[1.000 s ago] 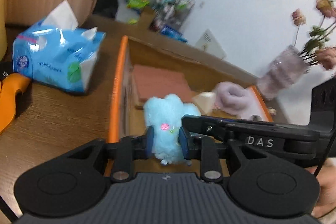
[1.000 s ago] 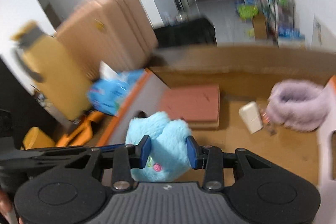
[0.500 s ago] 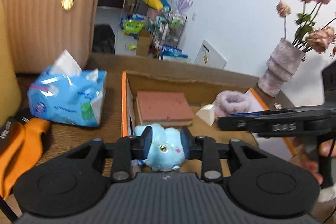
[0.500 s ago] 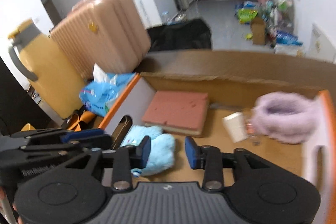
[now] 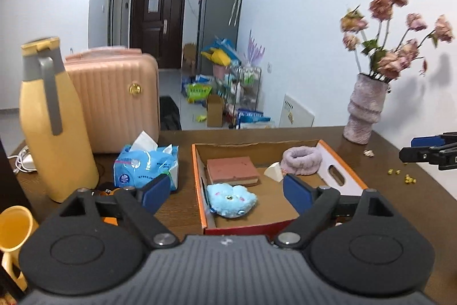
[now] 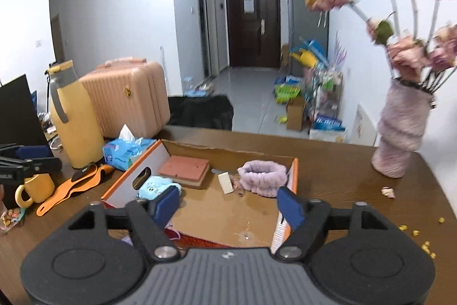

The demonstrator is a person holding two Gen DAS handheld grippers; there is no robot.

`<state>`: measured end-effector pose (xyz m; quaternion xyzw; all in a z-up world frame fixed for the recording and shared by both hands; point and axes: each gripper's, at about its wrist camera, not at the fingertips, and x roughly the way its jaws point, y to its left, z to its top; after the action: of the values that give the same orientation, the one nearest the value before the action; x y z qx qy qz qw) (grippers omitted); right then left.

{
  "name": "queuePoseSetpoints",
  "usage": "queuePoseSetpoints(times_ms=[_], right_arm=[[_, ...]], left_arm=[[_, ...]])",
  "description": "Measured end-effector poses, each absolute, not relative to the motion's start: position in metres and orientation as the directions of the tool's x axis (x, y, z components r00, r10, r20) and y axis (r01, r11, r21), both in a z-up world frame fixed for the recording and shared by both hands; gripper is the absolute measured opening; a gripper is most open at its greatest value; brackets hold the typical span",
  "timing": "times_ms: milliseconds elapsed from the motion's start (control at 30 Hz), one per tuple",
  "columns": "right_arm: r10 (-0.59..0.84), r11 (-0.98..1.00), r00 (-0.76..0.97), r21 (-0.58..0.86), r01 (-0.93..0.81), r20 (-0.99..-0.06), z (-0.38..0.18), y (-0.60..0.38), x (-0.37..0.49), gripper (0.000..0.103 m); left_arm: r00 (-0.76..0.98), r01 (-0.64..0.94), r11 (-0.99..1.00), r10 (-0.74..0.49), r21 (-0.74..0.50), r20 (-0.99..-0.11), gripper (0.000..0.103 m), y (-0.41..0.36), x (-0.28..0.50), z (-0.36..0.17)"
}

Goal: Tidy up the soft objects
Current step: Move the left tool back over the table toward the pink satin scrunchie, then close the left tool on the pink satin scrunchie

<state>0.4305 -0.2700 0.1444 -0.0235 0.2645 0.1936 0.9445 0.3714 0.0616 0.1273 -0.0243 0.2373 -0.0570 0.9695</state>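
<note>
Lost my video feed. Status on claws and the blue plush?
Left claw open, right claw open, both empty. Blue plush lying in the box. Nothing in the way.

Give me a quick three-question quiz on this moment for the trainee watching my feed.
1. True or false: the blue plush toy lies inside the cardboard box.
2. Multiple choice: which item sits nearest the box's right wall? A) red sponge block B) purple fluffy band C) tissue pack
3. Fill in: the left tool and the right tool are both ____.

Key:
1. True; it rests near the front left corner, apart from both tools.
2. B; the block sits toward the back left, and the tissue pack is outside on the table.
3. Open; neither holds anything.
</note>
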Motion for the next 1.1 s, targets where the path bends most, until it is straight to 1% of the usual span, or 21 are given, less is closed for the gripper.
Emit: queuePoseSetpoints(times_ms=[100,200,267,333,433,567,667,733,867,1000,1100], right_arm=[[0.372,0.918,0.791,0.066,-0.391,-0.486,0.148,-0.272,0.408,0.077],[0.394,0.912,0.809,0.073,-0.404,-0.436,0.152,-0.273,0.381,0.078],[0.410,0.904,0.820,0.060,-0.423,-0.400,0.150,-0.273,0.360,0.080],[0.412,0.903,0.834,0.043,-0.427,-0.367,0.142,-0.273,0.336,0.084],[0.434,0.890,0.833,0.021,-0.455,-0.344,0.121,-0.274,0.303,0.085],[0.454,0.884,0.816,0.065,-0.463,-0.358,0.084,-0.281,0.265,0.087],[0.402,0.912,0.835,0.088,-0.400,-0.375,0.059,-0.289,0.241,0.087],[0.381,0.923,0.844,0.097,-0.373,-0.378,0.044,-0.294,0.226,0.087],[0.390,0.921,0.823,0.165,-0.353,-0.413,0.018,-0.311,0.207,0.087],[0.360,0.933,0.820,0.146,-0.330,-0.446,0.006,-0.319,0.204,0.086],[0.346,0.938,0.826,0.146,-0.314,-0.446,0.004,-0.325,0.206,0.085]], left_arm=[[0.895,0.096,0.992,-0.120,-0.077,-0.430,0.091,0.057,0.348,0.135],[0.910,0.094,0.993,-0.117,-0.075,-0.398,0.094,0.052,0.323,0.138],[0.922,0.083,0.994,-0.106,-0.076,-0.373,0.096,0.047,0.302,0.136],[0.928,0.088,0.993,-0.112,-0.083,-0.356,0.098,0.042,0.279,0.130],[0.929,0.104,0.988,-0.136,-0.110,-0.344,0.099,0.031,0.241,0.109],[0.931,0.107,0.989,-0.136,-0.103,-0.338,0.103,0.015,0.196,0.079],[0.915,0.090,0.985,-0.141,-0.149,-0.378,0.103,0.014,0.177,0.063],[0.903,0.074,0.985,-0.133,-0.156,-0.409,0.103,0.010,0.168,0.054],[0.898,0.075,0.985,-0.134,-0.154,-0.419,0.103,0.002,0.157,0.044],[0.887,0.091,0.982,-0.155,-0.163,-0.435,0.103,-0.012,0.161,0.038],[0.866,0.131,0.976,-0.198,-0.173,-0.459,0.103,-0.028,0.171,0.030]])
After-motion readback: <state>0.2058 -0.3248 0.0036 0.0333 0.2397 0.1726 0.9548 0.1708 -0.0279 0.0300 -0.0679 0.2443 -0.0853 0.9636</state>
